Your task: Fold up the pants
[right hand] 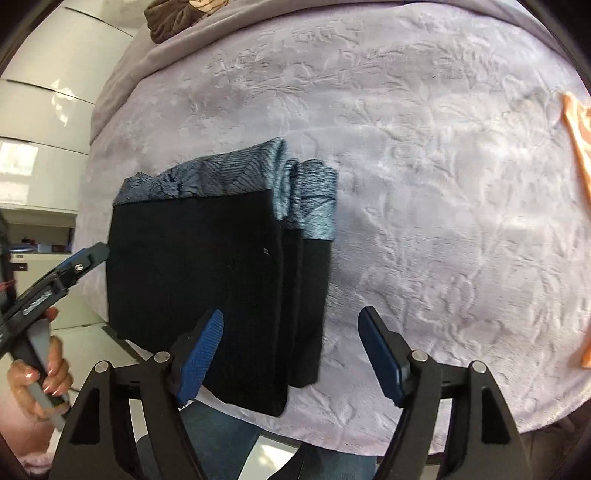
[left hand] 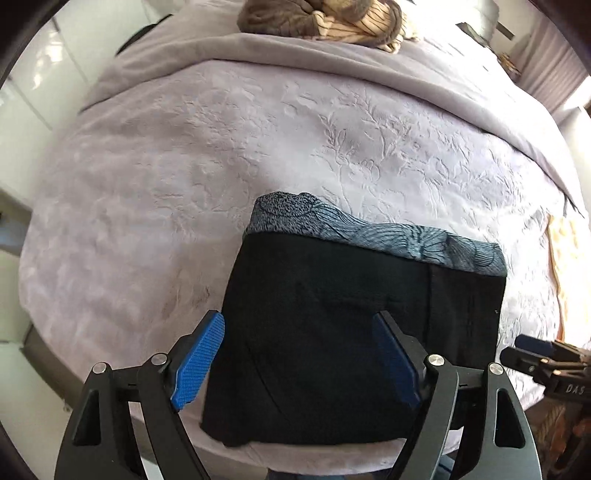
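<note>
Lavender embossed bedspread (left hand: 184,166) carries the folded black pants (left hand: 332,332) near its front edge. Left tongs (left hand: 299,358) and right tongs (right hand: 291,358) hover wide open, empty. Risk: a nudge could slide the stacked layers apart.

The pants (left hand: 354,325) lie folded on the bed (left hand: 184,177) near its front edge, layers stacked and stepped toward the right. The left gripper (left hand: 299,358) hangs over their left part, the right gripper (right hand: 291,354) over their right edge. A clothes heap (left hand: 321,18) sits at the bed's far side; a cloth (right hand: 580,147) lies far right.
</note>
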Available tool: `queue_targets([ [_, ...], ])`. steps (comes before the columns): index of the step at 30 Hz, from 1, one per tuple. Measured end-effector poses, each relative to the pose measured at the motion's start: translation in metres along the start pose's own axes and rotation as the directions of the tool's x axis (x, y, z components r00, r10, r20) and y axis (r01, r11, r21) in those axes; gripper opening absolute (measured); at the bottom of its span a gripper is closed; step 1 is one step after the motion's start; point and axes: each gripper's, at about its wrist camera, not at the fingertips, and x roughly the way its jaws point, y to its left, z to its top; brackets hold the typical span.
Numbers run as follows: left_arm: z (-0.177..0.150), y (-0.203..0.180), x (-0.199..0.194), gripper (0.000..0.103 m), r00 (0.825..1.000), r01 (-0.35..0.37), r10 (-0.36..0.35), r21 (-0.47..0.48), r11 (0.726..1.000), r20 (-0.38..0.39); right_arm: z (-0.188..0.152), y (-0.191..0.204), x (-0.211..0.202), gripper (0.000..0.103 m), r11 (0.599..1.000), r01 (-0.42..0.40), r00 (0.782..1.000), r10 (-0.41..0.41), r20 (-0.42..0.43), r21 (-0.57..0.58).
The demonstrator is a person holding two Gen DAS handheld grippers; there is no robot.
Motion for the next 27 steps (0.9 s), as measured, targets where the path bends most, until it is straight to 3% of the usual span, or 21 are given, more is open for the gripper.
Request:
queue_targets([
  [5,-0.013,-0.011,-0.012,0.083,1.0,-0.027,0.027,-0.008,1.0,-0.001,-0.008,0.006,-0.006,0.082,0.999,0.032,0.999,-0.032,0.015,-0.009],
  [6,-0.014,-0.012,-0.013,0.089,1.0,-0.027,0.027,-0.001,1.0,-0.003,-0.009,0.007,-0.008,0.084,0.999,0.032,0.999,-0.032,0.023,-0.004],
  [7,-0.016,-0.013,-0.013,0.103,1.0,-0.027,0.027,0.009,1.0,-0.006,-0.011,0.009,-0.011,0.084,0.999,0.032,0.999,-0.032,0.035,0.002],
  [17,-0.035,-0.003,-0.017,0.103,0.999,0.006,-0.001,0.157,0.988,-0.034,-0.035,0.065,-0.017,0.088,0.992,0.117,0.982,-0.123,0.143,0.051],
  [21,-0.043,0.009,-0.022,0.103,0.999,-0.03,0.033,0.177,0.984,-0.019,-0.044,0.092,-0.018,0.091,0.982,0.186,0.964,-0.19,0.186,0.043],
  [24,-0.047,0.019,-0.026,0.103,0.999,-0.044,0.046,0.182,0.982,-0.007,-0.05,0.109,-0.02,0.103,0.973,0.227,0.951,-0.23,0.208,0.042],
  [27,-0.049,0.027,-0.031,0.103,0.999,-0.041,0.039,0.172,0.984,0.011,-0.056,0.12,-0.024,0.103,0.965,0.258,0.94,-0.26,0.222,0.041],
])
